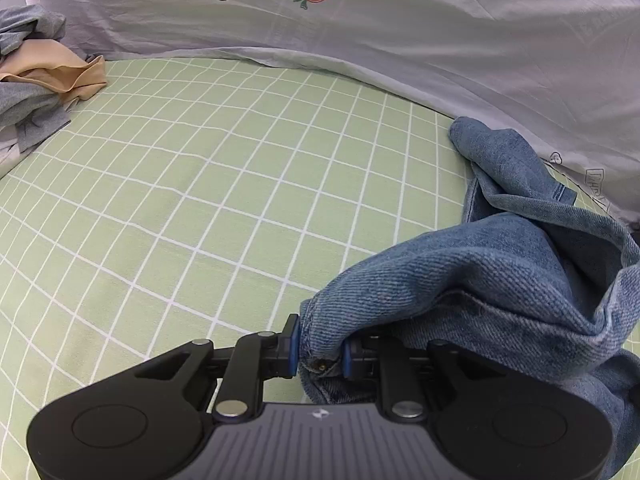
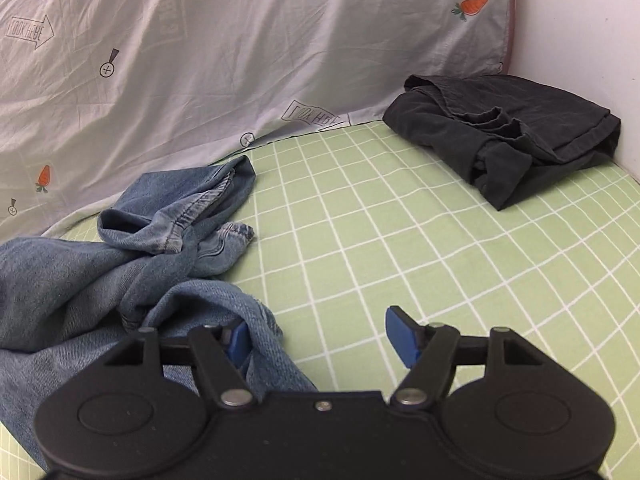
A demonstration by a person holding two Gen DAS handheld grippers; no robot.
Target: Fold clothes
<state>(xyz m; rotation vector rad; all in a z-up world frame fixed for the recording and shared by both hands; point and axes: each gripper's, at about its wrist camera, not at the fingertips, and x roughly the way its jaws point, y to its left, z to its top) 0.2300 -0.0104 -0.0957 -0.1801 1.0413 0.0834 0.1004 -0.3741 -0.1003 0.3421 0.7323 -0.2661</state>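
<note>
Blue jeans (image 1: 500, 276) lie crumpled on the green checked bed sheet (image 1: 200, 208), at the right of the left wrist view. My left gripper (image 1: 319, 346) is shut on the jeans' waistband corner, beside a metal rivet. In the right wrist view the jeans (image 2: 132, 248) lie bunched at the left. My right gripper (image 2: 320, 338) is open; a fold of denim drapes over its left finger (image 2: 239, 340), and its right finger (image 2: 400, 336) is bare above the sheet.
A white quilt with carrot prints (image 1: 360, 40) rises along the back (image 2: 200, 60). A pile of grey and beige clothes (image 1: 36, 80) sits far left. A folded dark grey garment (image 2: 504, 136) lies far right by a white wall (image 2: 580, 40).
</note>
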